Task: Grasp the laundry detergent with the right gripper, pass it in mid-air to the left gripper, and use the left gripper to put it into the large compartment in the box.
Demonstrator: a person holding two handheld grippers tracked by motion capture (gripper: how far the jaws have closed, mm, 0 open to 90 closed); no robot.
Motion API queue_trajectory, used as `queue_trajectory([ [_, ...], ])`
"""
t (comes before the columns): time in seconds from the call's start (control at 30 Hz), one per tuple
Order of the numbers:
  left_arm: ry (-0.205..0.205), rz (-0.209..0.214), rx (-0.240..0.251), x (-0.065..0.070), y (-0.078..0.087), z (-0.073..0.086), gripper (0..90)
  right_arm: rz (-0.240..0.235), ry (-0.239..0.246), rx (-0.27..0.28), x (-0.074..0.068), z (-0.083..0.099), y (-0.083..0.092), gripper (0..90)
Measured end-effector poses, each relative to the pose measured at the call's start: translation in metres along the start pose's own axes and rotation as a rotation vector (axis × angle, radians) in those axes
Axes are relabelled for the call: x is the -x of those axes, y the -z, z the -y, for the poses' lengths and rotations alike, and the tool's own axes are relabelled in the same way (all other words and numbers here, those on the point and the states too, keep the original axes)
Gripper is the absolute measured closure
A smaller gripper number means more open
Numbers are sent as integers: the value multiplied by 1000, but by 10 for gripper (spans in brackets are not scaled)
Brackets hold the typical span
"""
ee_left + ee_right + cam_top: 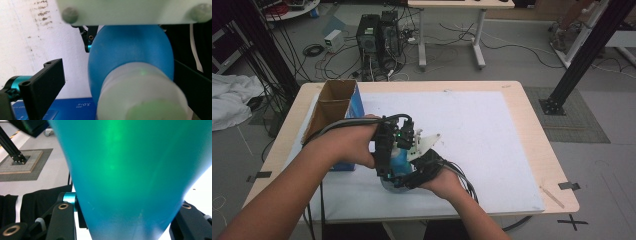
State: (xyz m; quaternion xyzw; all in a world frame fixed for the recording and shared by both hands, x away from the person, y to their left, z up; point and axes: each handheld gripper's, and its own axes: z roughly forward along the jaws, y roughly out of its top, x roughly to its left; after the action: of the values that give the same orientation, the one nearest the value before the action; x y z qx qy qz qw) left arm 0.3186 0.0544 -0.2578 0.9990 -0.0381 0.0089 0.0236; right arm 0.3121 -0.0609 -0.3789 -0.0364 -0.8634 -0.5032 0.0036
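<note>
I am looking down on a pale worktop (522,130) covered by a white sheet, with an open cardboard box (334,107) at its left side. Both of my grippers meet near the front middle, around a blue bulb-shaped object (401,156) with a frosted white cap.

In the left gripper view, the blue bulb (130,57) lies straight ahead between the left gripper (120,82) fingers, cap end toward the camera, so its long axis runs along the gripper's line of sight. The left finger (43,82) stands well clear of the bulb; the right one sits just beside it. These fingers are spread and not gripping.

In the right gripper view, the bulb (130,175) rises from between the right gripper (125,220) fingers, narrowing toward them. They look closed against its narrow end, holding it.

I judge the right gripper carries the bulb, and the left need only close around the cap end.
</note>
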Motion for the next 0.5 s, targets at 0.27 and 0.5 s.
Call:
queue_trajectory([
  [0.27, 0, 9, -3, -1, -1, -1, 76, -11, -7, 10, -1, 0, 1, 459],
  [0.5, 7, 6, -6, -1, -3, -3, 134, -9, -10, 18, -1, -1, 1, 460],
])
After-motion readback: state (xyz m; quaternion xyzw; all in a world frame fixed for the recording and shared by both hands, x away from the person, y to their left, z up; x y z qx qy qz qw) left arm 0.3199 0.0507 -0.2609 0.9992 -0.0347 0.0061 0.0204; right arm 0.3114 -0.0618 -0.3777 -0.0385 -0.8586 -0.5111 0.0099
